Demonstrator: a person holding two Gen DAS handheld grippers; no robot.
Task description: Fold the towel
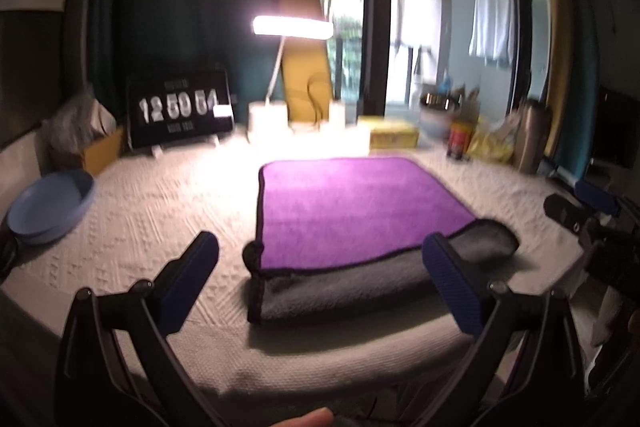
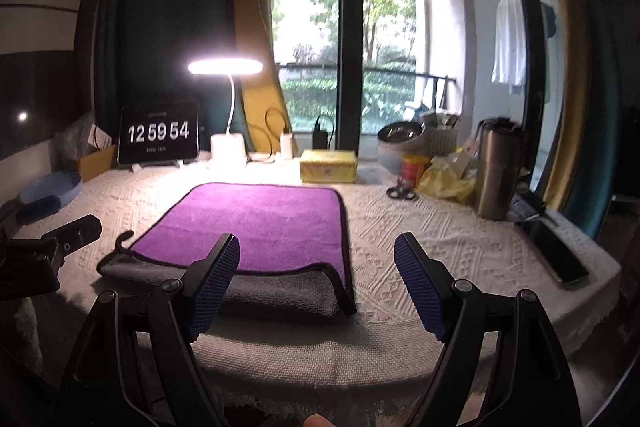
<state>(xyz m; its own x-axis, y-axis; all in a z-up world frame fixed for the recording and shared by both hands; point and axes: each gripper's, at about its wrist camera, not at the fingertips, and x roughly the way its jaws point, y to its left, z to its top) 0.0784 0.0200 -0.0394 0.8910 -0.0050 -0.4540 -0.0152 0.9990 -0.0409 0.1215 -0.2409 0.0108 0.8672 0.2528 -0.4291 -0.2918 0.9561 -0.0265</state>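
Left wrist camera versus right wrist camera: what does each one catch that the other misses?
Only the left wrist view shows the left gripper with both fingers spread.

Only the right wrist view shows the scissors, the phone at the table's right edge, and the right gripper with both fingers spread.

Both show the purple towel with its gray side folded over along the near edge, the lit lamp, the clock screen, the blue bowl and the yellow box.

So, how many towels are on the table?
1: the purple towel lies in the middle of the table, its near edge folded over, grey side up. None other shows.
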